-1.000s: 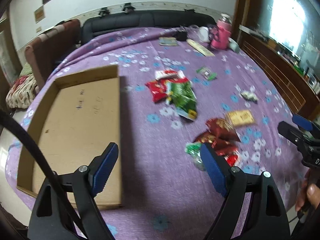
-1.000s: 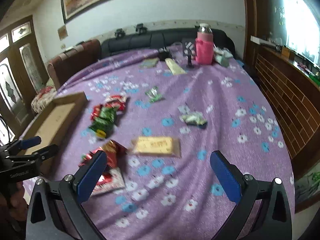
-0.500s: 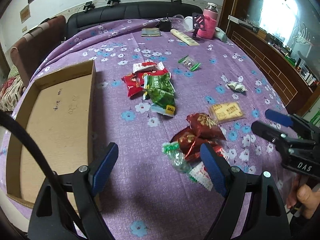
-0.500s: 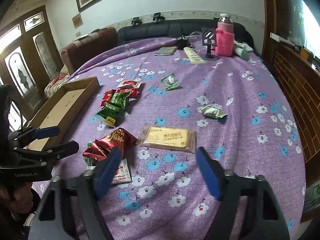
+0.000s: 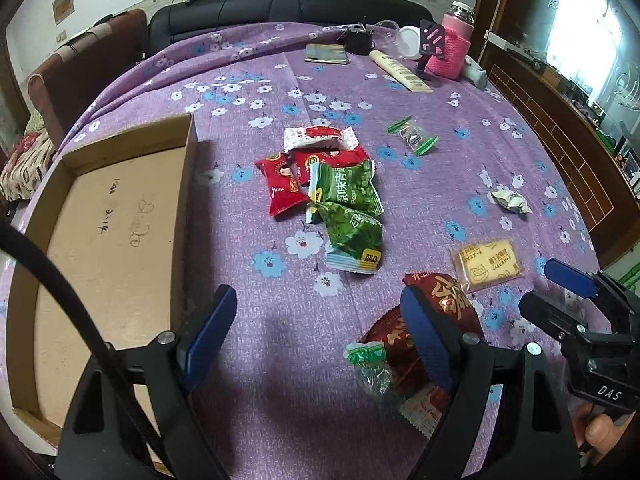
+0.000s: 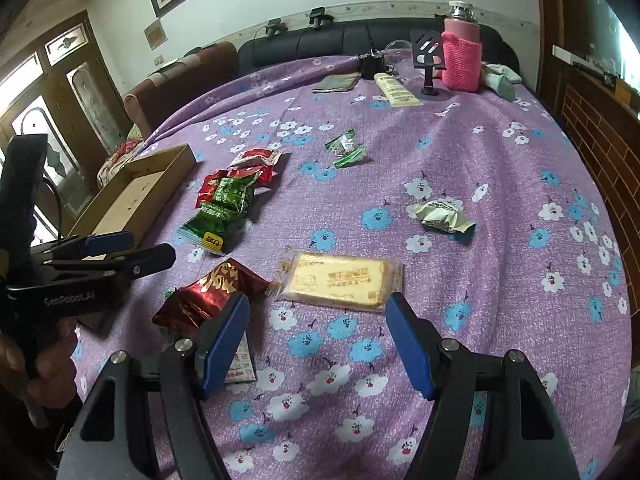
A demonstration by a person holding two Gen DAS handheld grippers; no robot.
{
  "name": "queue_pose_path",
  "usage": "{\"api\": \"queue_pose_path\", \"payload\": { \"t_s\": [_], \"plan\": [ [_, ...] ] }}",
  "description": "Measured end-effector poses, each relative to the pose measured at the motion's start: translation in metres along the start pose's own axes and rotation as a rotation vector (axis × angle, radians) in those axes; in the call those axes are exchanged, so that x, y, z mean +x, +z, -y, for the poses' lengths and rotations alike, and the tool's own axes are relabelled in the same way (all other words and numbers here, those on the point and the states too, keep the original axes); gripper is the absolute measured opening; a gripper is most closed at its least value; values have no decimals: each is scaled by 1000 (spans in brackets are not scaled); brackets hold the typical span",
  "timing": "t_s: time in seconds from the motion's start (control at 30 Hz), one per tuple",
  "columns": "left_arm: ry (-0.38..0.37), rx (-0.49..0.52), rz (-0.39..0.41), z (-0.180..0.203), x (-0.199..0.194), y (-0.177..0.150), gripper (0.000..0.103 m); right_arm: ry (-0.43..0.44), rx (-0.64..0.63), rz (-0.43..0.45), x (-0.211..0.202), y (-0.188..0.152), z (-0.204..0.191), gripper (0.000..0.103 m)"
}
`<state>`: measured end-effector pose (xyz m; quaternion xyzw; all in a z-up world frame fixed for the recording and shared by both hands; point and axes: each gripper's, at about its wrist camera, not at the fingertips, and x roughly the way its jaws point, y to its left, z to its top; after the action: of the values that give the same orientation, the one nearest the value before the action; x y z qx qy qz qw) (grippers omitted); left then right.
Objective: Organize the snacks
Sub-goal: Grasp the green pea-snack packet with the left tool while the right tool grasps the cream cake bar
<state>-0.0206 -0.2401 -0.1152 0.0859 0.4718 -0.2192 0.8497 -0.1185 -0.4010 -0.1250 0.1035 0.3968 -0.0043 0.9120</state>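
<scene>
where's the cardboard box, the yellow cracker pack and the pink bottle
cardboard box (image 5: 108, 240), left wrist view, bare floor of the box
yellow cracker pack (image 6: 340, 282), right wrist view, middle of the wrapper
pink bottle (image 6: 462, 60), right wrist view, knitted sleeve

Two green pea packets (image 5: 347, 208), two bright red packets (image 5: 286, 184), two dark red foil packets (image 5: 440, 300). One yellow biscuit packet (image 6: 340, 280), one shallow cardboard box (image 5: 108, 240). Two clear green-ended candies (image 5: 413, 136).

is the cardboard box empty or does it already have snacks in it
Empty. The cardboard box shows only its bare brown floor with some pen marks; every snack packet in view lies outside it on the purple cloth.
</scene>
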Motion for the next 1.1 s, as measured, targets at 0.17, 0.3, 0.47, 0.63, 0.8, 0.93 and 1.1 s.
{"api": "queue_pose_path", "payload": {
  "t_s": [0.17,0.3,0.47,0.63,0.8,0.93,1.1],
  "plan": [
    [21,-12,48,-14,-22,-2,84,9,0,10,-5,0,-1,71],
    [61,-47,102,-36,-36,1,84,28,3,35,-9,6,-7,71],
    [47,-79,89,-49,-37,1,84,41,-52,27,-7,11,-19,71],
    [17,-24,53,-29,-22,-2,84,33,-61,5,-5,6,-12,71],
    [0,-7,24,-13,-1,12,84,34,-65,-15,4,10,-1,71],
    [-29,2,-12,1,16,26,84,18,-67,-31,15,15,4,71],
    [-28,26,-48,17,38,37,85,-41,-79,-63,31,18,7,71]
  ]
}}
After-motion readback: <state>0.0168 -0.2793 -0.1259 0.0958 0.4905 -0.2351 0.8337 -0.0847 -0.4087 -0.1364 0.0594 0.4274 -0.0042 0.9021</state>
